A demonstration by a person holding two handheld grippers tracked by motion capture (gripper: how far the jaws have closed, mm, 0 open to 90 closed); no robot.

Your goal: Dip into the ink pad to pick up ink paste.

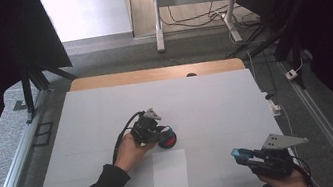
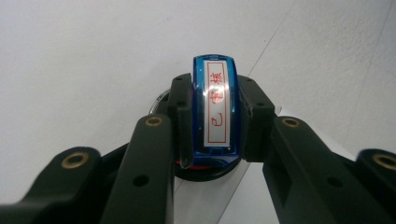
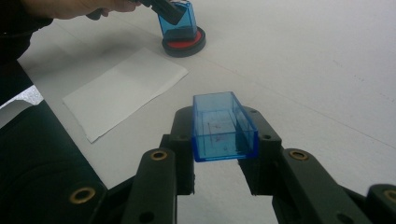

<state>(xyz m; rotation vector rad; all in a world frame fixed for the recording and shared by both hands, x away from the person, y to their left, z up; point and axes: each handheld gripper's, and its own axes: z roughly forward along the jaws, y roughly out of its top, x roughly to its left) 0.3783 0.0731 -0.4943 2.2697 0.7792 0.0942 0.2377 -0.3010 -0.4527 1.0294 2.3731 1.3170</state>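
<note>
Left gripper [image 2: 215, 116] clamping blue stamp [image 2: 215, 112] onto red ink pad [image 1: 167, 139], mid-worktop | right gripper [image 3: 224, 140] gripping blue cap [image 3: 223, 127] near front right corner

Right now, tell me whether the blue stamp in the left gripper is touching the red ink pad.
Touching. In the right gripper view the stamp, clamped in the left gripper, sits tilted with its base down on the red ink pad, no gap showing.

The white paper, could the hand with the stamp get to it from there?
Probably yes. The left gripper holds the blue stamp on the red ink pad, and the white paper lies just beside the pad with bare table between.
</note>
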